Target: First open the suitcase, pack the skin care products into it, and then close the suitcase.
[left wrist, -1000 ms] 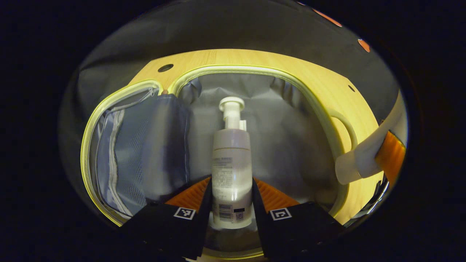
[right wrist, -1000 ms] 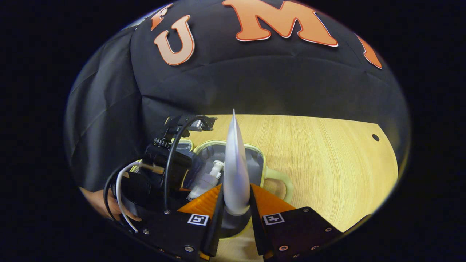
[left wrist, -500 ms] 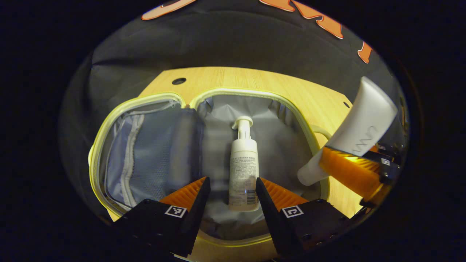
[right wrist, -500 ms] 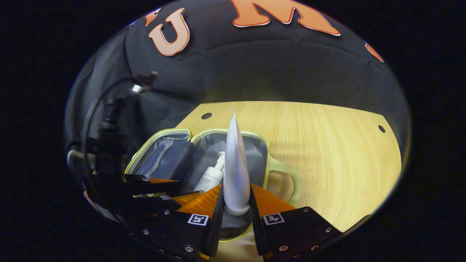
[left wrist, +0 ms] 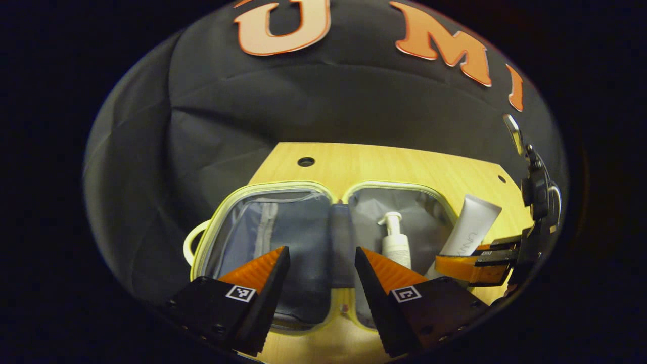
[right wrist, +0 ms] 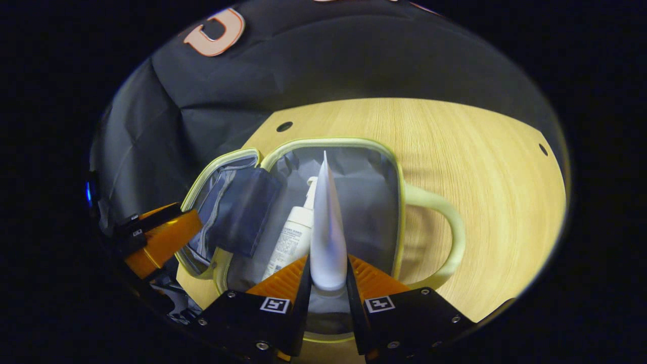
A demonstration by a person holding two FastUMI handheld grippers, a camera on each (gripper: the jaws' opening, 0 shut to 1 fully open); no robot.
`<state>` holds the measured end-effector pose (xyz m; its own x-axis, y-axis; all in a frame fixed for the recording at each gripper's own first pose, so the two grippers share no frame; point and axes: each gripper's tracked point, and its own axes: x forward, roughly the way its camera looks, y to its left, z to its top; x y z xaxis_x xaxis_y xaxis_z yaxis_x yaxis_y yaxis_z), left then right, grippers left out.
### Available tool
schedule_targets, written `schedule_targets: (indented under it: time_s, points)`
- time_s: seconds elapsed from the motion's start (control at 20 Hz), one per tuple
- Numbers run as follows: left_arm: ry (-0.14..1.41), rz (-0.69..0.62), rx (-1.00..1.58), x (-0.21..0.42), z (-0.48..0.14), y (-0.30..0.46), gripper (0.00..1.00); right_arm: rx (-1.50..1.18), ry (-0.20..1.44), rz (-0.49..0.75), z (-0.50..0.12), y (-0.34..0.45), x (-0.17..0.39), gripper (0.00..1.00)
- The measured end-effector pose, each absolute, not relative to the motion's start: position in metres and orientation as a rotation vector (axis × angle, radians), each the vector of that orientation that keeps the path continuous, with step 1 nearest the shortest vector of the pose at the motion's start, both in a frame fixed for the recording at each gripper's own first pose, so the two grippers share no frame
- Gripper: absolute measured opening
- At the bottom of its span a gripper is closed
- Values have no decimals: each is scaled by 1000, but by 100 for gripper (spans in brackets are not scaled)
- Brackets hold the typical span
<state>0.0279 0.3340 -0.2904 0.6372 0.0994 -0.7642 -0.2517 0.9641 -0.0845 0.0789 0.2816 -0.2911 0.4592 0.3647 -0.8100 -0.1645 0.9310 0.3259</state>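
The small suitcase [right wrist: 399, 202] lies open on the wooden table, its pale green rim [left wrist: 273, 186] framing two grey-lined halves. A white pump bottle [right wrist: 293, 237] lies in the right half [left wrist: 396, 242]. My right gripper [right wrist: 327, 275] is shut on a white tube [right wrist: 327, 217], which points forward just above that half, beside the bottle. In the left gripper view the tube [left wrist: 470, 227] and the right gripper [left wrist: 457, 255] stand at the suitcase's right edge. My left gripper [left wrist: 321, 273] is open with nothing between its fingers, raised over the near edge.
The left half holds a mesh pocket [left wrist: 263, 227] and a dark blue divider flap [right wrist: 247, 207]. A pale green handle [right wrist: 450, 237] juts out on the right side. Bare table [right wrist: 480, 167] stretches to the right. An orange finger [right wrist: 162, 240] of my left gripper sits at the left.
My left gripper let go of the pump bottle, opened, and drew back and up. My right gripper carried the tube lower over the suitcase's right half.
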Motion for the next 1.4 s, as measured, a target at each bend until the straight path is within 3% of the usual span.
schedule_targets:
  time_s: [0.6, 0.65, 0.7, 1.05, 1.2, 1.4]
  points:
    - [843, 528, -249, -15, -307, 501, 82, 277, 1127, 151, -313, 276, 105, 40]
    - [844, 552, -257, -18, -312, 516, 82, 276, 1136, 139, -315, 275, 105, 34]
    - [847, 574, -268, -23, -315, 530, 82, 276, 1140, 124, -317, 274, 105, 40]
    - [803, 678, -500, -46, -342, 586, 83, 365, 1089, 106, -302, 273, 117, 52]
    - [810, 651, -597, -39, -359, 585, 87, 371, 1041, 107, -287, 262, 119, 57]
    - [865, 636, -726, -35, -394, 581, 87, 410, 931, 146, -254, 250, 122, 72]
